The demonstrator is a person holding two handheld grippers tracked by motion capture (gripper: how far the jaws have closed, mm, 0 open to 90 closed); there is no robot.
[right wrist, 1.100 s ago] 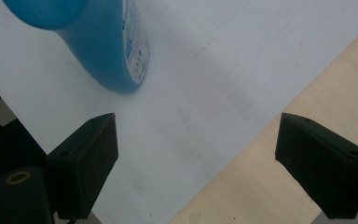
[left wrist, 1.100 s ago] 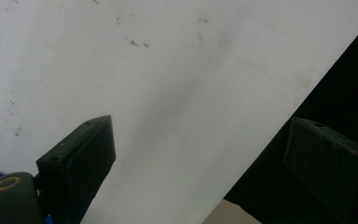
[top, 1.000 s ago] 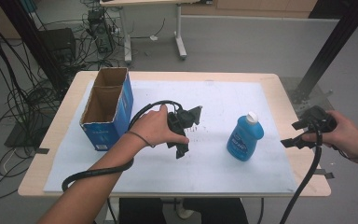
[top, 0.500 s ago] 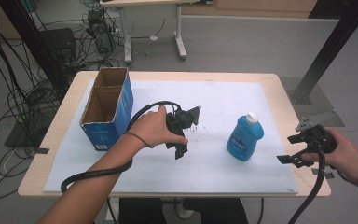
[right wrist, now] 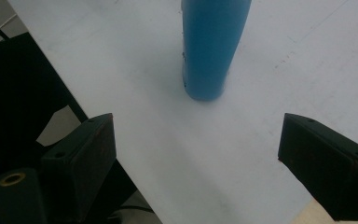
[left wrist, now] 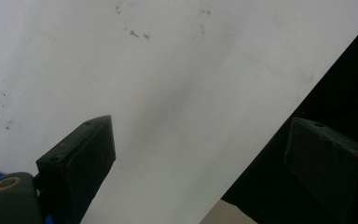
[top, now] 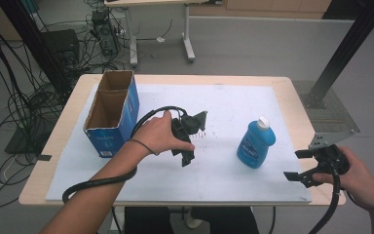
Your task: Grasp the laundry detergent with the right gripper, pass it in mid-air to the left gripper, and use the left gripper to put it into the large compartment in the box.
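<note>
A blue bottle (top: pixel 255 144) with a white cap stands upright on the white sheet, right of centre. My right gripper (top: pixel 297 165) hovers at the table's front right corner, a short way right of the bottle and pointing at it. Its jaws have just been opening, with nothing between them. In the right gripper view the bottle (right wrist: pixel 214 46) stands ahead of the open right gripper (right wrist: pixel 196 126), apart from it. My left gripper (top: pixel 196 139) rests mid-table, open and empty. In the left gripper view, the left gripper (left wrist: pixel 200 135) looks at bare white sheet.
An open cardboard box (top: pixel 112 114) with blue sides stands at the left of the white sheet (top: pixel 233 97). The wooden table edge (top: pixel 302 112) borders the sheet. Cables trail from both grippers off the front edge. A black post (top: pixel 341 58) rises right of the table.
My right gripper has come down and toward the table's front right corner, closer to the bottle's level, and its jaws look wider. The left hand and the bottle have not moved.
</note>
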